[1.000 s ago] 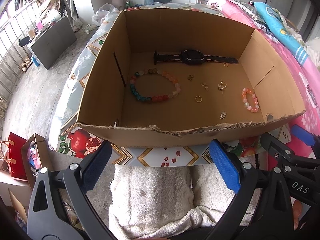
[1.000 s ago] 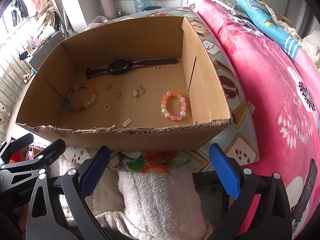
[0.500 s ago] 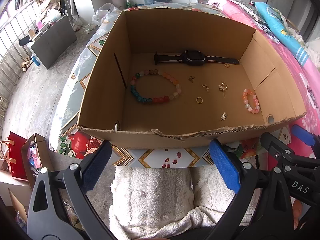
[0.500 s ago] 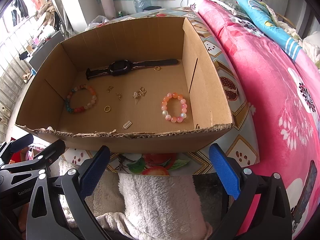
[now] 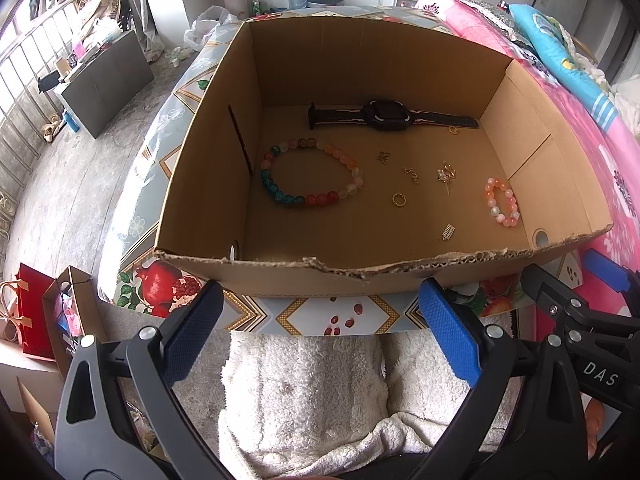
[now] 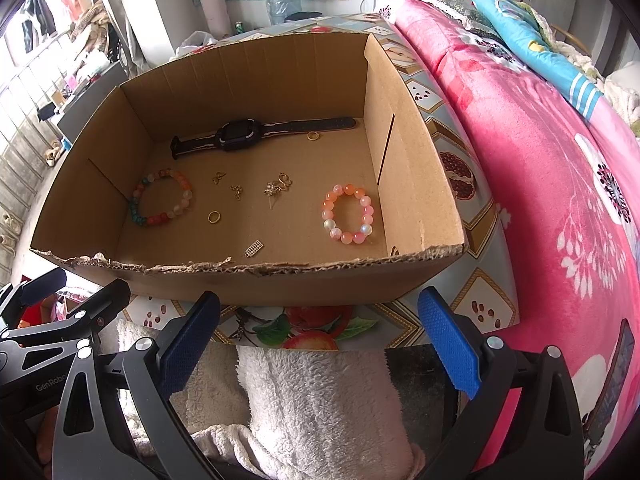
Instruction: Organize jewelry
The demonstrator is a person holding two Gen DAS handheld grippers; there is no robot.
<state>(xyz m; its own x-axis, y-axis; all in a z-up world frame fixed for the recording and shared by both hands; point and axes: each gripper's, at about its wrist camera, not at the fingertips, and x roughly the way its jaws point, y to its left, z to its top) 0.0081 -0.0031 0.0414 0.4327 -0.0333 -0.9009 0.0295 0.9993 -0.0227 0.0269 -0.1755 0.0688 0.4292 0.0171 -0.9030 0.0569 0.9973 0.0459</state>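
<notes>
both the left gripper [image 5: 320, 332] and right gripper [image 6: 320, 336] hang wide apart, empty, outside the cardboard box's [image 5: 400, 272] torn near edge — watch [image 5: 390, 115] along its far wall, pink bracelet [image 6: 348, 213] near its right wall

tiny gold trinkets [image 5: 446, 174] too small to identify, right tongs [image 5: 592, 280] cut off at edge

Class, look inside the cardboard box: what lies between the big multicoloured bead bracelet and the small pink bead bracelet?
Between the multicoloured bracelet and the pink bracelet lie a gold ring and small gold charms; both wrist views show it.
</notes>
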